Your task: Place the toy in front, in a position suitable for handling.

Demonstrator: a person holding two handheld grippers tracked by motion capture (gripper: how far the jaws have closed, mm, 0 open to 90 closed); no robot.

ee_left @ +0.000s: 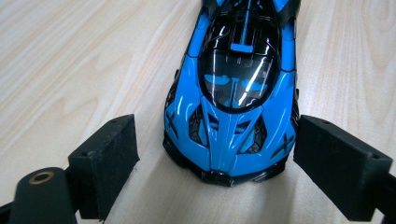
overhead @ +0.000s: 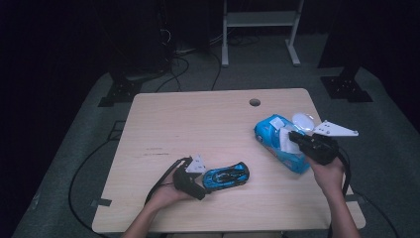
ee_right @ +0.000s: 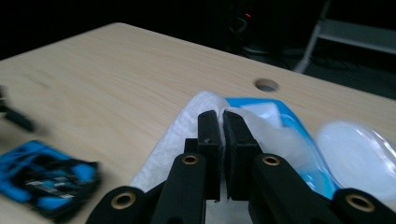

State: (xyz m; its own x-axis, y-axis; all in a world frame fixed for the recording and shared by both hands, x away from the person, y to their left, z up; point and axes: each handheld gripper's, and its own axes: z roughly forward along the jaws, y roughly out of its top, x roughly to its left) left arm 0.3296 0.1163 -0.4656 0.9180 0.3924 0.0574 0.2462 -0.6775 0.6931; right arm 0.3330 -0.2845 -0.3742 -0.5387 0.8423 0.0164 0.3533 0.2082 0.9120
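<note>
Two items in hand. Item one: white wet wipe (ee_right: 187, 126), soft and crinkled, drawn partly out of a blue plastic wipes packet (overhead: 278, 144) that lies near the right edge of the light wooden table (overhead: 198, 124). The packet's clear oval lid flap (ee_right: 357, 156) stands open beside the wipe. The right gripper (ee_right: 222, 126) has its two black jaws pressed together on a fold of the wipe, just above the packet. Item two: blue and black toy sports car (ee_left: 233, 88), glossy, standing on its wheels on the table toward the near edge, left of the packet and well apart from it. The left gripper (ee_left: 215, 158) has its jaws spread wide, one on each side of the car's nose; neither pad clearly touches it. Round cable hole (overhead: 254, 102) in the table's far side.
</note>
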